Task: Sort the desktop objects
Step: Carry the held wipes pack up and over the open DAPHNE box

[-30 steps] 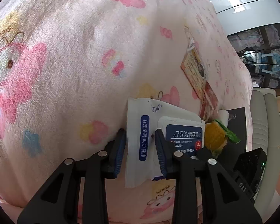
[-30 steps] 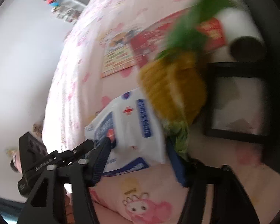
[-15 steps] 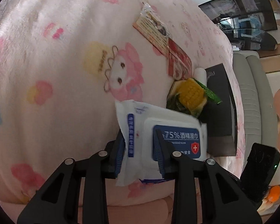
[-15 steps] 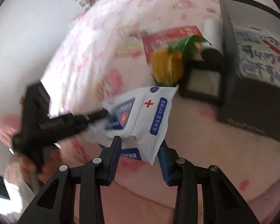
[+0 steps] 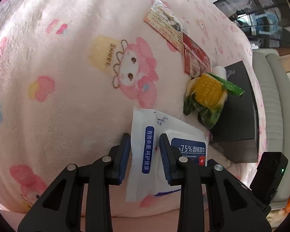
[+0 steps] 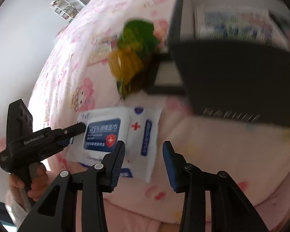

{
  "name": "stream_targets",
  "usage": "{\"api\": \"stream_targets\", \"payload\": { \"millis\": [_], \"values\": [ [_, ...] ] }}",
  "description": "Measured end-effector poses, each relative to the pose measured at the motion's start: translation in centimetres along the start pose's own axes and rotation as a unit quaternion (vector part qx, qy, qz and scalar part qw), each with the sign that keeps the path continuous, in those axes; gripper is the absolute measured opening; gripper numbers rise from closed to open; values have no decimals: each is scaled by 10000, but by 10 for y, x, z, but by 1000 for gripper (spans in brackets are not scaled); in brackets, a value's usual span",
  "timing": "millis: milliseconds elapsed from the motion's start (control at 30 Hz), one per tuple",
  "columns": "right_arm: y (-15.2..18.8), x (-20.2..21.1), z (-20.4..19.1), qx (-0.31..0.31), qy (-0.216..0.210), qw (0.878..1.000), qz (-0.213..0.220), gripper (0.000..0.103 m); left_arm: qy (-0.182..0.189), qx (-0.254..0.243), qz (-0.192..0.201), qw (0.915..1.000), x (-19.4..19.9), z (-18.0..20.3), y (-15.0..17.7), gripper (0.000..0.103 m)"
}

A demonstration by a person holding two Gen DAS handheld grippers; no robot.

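Note:
A white and blue pack of alcohol wipes is held just above the pink blanket. My left gripper is shut on its left end flap. In the right wrist view the pack hangs in front of my right gripper, which is open with the pack's right flap between its fingers, not touching. The left gripper shows there at the pack's far end. A toy corn cob lies beside the black box.
The black box holds a printed packet. Two flat snack packets and a white roll lie behind the corn. The blanket edge is near the bottom of both views.
The left gripper has carried the wipes pack down toward the blanket and turned. The right gripper has moved closer under the black box and its fingers have spread wider around the pack's flap.

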State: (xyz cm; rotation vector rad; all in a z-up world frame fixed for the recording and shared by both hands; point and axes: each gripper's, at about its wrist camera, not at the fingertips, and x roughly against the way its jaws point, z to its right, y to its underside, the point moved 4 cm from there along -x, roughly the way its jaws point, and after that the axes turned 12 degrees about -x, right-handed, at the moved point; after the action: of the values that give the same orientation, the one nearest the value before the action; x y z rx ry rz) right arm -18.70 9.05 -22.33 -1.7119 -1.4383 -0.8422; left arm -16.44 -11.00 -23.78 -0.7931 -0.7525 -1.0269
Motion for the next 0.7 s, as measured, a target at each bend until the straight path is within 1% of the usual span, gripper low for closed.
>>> {"api": "stream_targets", "payload": {
  "millis": [67, 133, 200, 233, 300, 367, 433, 533, 633, 700],
  "values": [
    [1, -7, -1, -20, -216, 9996, -184, 51, -81, -7, -5, 10000, -1, 1, 0, 32],
    [-1, -17, -1, 68, -282, 9994, -212, 55, -195, 64, 34, 9998, -2, 0, 3, 32],
    [-5, -27, 0, 72, -374, 9989, -290, 55, -323, 161, 133, 9993, -5, -1, 7, 32],
    [-6, -28, 1, 3, -454, 9985, -314, 55, -368, 185, 242, 9989, -5, 0, 9, 29],
    [-6, -23, -2, 44, -488, 9985, -242, 51, -362, 115, 408, 9984, -2, 5, 11, 29],
    [2, -6, -11, 247, -470, 9985, -90, 47, -139, -96, 493, 9986, 3, 14, 13, 32],
    [6, 4, -16, 384, -503, 9980, 18, 45, 111, -320, 584, 9977, 10, 24, 15, 33],
    [12, 21, -19, 460, -550, 9973, 178, 45, 219, -584, 680, 9957, 19, 35, 20, 32],
    [14, 34, -17, 492, -398, 9975, 316, 45, 427, -518, 641, 9957, 18, 40, 23, 32],
    [11, 36, -10, 385, -254, 9981, 413, 45, 508, -409, 587, 9961, 17, 40, 23, 32]
  ]
}}
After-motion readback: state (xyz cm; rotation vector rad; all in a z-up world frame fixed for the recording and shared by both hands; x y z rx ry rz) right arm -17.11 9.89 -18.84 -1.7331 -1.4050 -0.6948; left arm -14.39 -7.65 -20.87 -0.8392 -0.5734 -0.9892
